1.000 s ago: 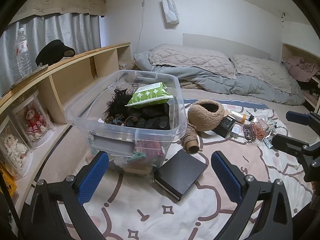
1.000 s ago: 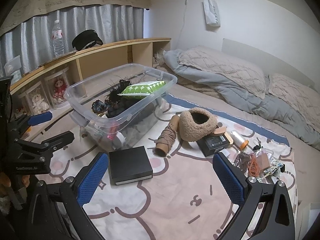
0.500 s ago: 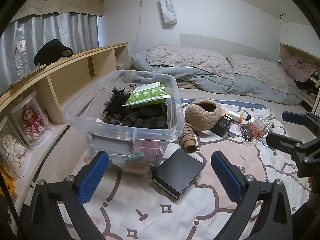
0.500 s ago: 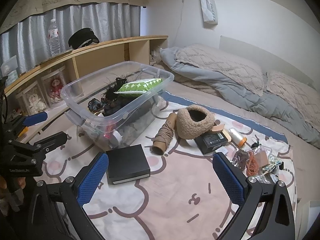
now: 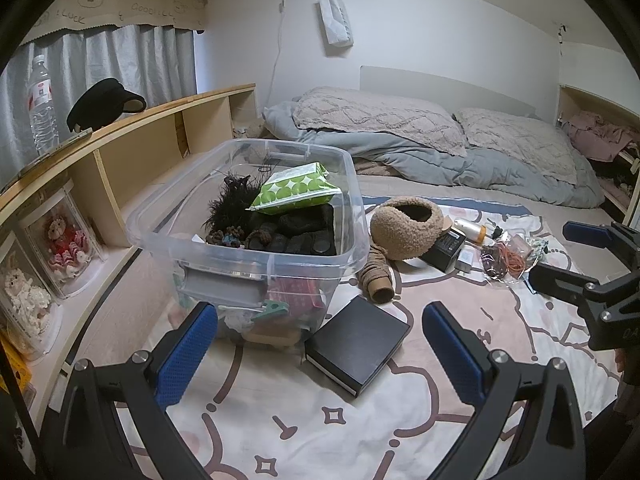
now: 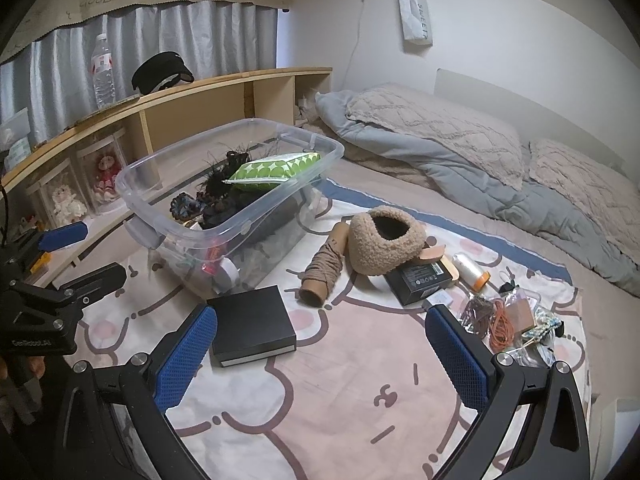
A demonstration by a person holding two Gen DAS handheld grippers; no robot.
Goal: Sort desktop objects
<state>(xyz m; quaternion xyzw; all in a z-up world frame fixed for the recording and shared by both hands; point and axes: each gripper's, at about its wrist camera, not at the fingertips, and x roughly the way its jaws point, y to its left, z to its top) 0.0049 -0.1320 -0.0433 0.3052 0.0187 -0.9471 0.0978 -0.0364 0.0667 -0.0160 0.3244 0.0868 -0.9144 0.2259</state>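
Two tools hover above the bed, both with jaws spread wide and nothing held. Working from left to right: the wooden shelf (image 5: 120, 128) runs along the wall and carries a water bottle (image 5: 40, 100) and a black visor (image 5: 104, 104). Next stands the clear bin (image 5: 248, 248), already part-filled with dark items and topped by a green dotted pouch (image 5: 296, 192); it appears to serve as the collecting container, placed within reach of both tools. Just beside its near corner lies the black box (image 5: 356, 344), flat on the printed blanket (image 5: 360, 420). Further right lie a twine roll (image 5: 376, 276), a fuzzy brown hat (image 5: 404, 232) resting partly on a dark carton (image 5: 448, 244), then a loose cluster of small packets and orange cord (image 5: 508, 256).

The left tool (image 5: 320, 356) is held low and level, aimed at the black box, which sits between its blue pads. The right tool (image 6: 320, 356) is held level alongside, pointing over open blanket between box and cluster. The black box is judged the likeliest next pick.
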